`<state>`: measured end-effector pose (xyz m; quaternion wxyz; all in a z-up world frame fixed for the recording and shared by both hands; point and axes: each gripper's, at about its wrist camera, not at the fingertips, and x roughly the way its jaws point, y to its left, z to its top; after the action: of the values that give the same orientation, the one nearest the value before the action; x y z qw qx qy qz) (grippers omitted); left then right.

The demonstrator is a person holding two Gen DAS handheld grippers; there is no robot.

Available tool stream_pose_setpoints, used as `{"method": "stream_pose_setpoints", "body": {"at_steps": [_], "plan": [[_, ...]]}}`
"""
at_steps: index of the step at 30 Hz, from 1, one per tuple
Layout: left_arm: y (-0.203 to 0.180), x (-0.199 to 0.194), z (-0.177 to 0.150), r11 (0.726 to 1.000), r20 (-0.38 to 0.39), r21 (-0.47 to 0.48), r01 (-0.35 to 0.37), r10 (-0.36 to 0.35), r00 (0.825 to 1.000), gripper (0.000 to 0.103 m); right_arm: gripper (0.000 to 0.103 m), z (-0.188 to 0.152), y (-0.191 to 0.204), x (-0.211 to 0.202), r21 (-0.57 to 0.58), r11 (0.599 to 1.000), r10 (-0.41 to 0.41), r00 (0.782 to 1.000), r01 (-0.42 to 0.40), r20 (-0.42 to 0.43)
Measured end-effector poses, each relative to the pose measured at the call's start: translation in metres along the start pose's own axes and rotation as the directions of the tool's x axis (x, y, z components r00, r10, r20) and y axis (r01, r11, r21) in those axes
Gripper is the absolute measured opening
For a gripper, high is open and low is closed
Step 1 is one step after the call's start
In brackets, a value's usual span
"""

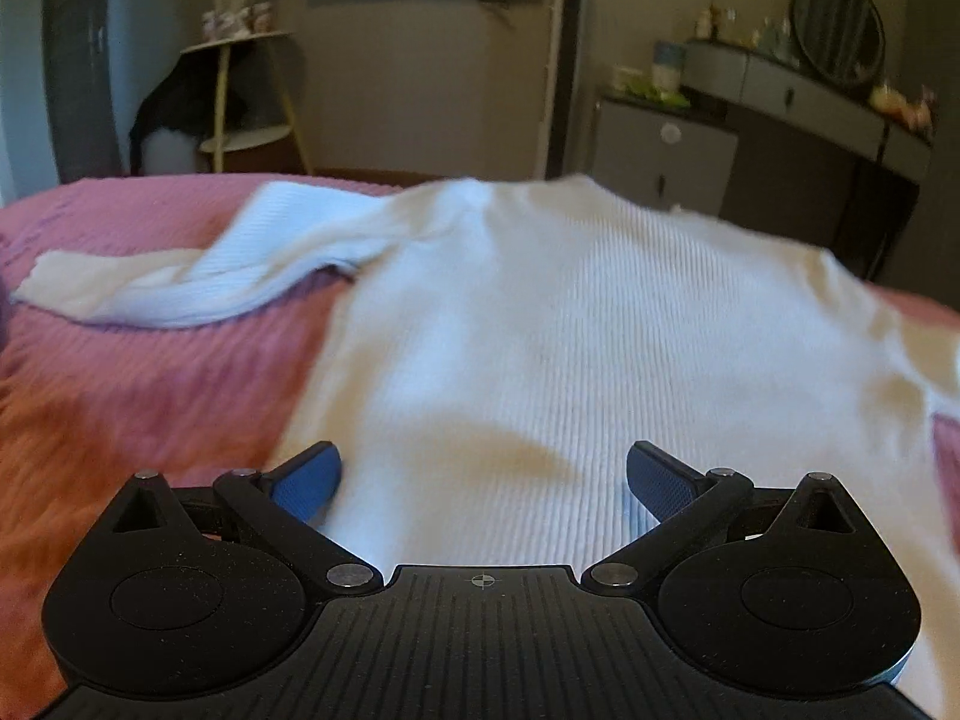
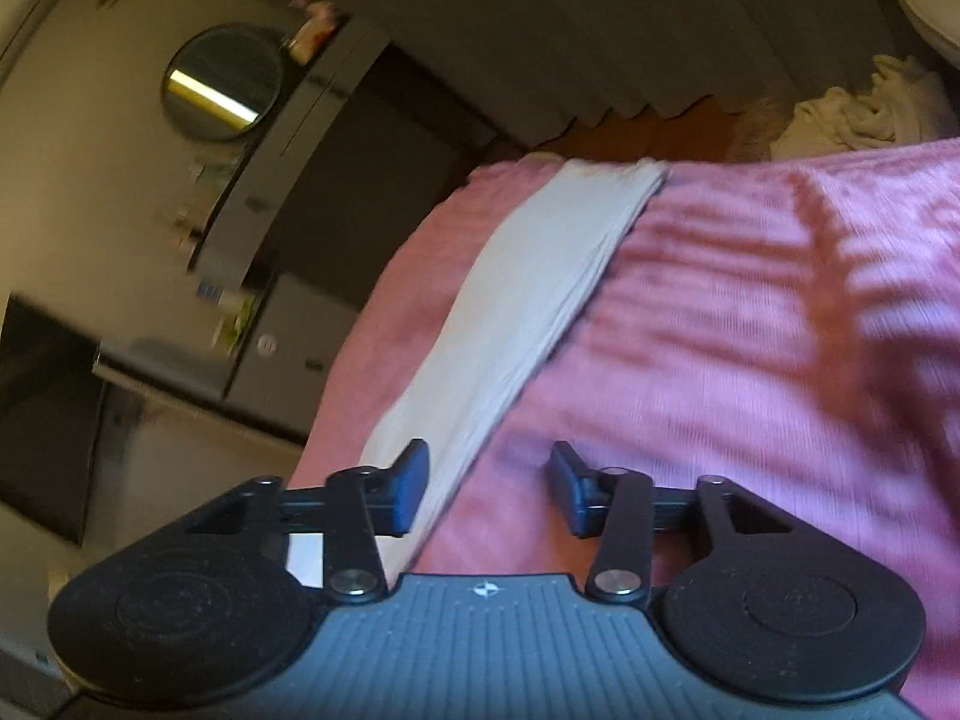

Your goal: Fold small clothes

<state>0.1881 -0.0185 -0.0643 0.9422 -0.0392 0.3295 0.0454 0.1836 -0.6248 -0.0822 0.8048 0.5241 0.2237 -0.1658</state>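
Note:
A white ribbed sweater point(image 1: 570, 324) lies spread flat on the pink bedspread point(image 1: 138, 372), one sleeve point(image 1: 198, 276) stretched out to the left. My left gripper point(image 1: 483, 480) hovers over the sweater's near hem, jaws wide open, nothing between its blue pads. In the right wrist view a long white sleeve point(image 2: 528, 288) runs away across the pink bedspread point(image 2: 750, 348). My right gripper point(image 2: 489, 489) is tilted above the sleeve's near end, jaws partly apart; the sleeve edge lies below the left finger point(image 2: 408, 492), and no pad presses on it.
Past the bed stand a dark dresser with a round mirror point(image 1: 837, 30), a small cabinet point(image 1: 666, 156) and a round-shelved side stand point(image 1: 243, 96). A crumpled pile of white cloth point(image 2: 864, 108) lies beyond the bed's far edge in the right wrist view.

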Motion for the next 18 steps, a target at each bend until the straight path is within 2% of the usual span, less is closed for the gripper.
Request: {"method": "stream_pose_setpoints", "body": {"at_steps": [2,4,7,9,10,11,15,18], "plan": [[-0.005,0.01,-0.006,1.0,-0.009,0.007,0.003,-0.003,1.0,0.103,0.041,0.014,-0.006,0.013,0.022,1.0,-0.02,0.999,0.019,0.031],[-0.008,0.011,-0.014,1.0,0.031,0.022,-0.003,0.003,1.0,0.103,0.041,0.022,-0.01,0.027,0.06,0.997,-0.053,0.997,0.05,0.051],[-0.009,0.015,-0.014,1.0,0.025,0.021,0.008,-0.008,1.0,0.103,0.041,0.031,-0.024,0.04,0.151,0.988,-0.051,0.996,0.038,0.079],[-0.008,0.016,-0.013,1.0,0.019,0.002,0.013,-0.013,1.0,0.103,0.035,0.036,-0.03,0.046,0.189,0.982,-0.036,0.994,0.017,0.1],[-0.005,0.02,-0.012,1.0,0.019,0.0,0.015,-0.015,1.0,0.103,0.022,0.037,-0.029,0.049,0.189,0.982,-0.047,0.993,0.026,0.11],[-0.005,0.02,-0.013,1.0,0.02,0.0,0.015,-0.015,1.0,0.103,0.012,0.038,-0.025,0.05,0.172,0.984,-0.069,0.991,0.048,0.118],[-0.003,0.018,-0.012,1.0,0.014,-0.003,0.022,-0.022,1.0,0.103,0.008,0.029,0.017,0.033,-0.017,0.992,-0.12,0.974,0.126,0.191],[0.0,0.018,-0.011,0.999,0.005,-0.012,0.029,-0.029,1.0,0.103,0.008,0.014,0.07,0.016,-0.227,0.961,-0.099,0.964,0.157,0.248]]}}
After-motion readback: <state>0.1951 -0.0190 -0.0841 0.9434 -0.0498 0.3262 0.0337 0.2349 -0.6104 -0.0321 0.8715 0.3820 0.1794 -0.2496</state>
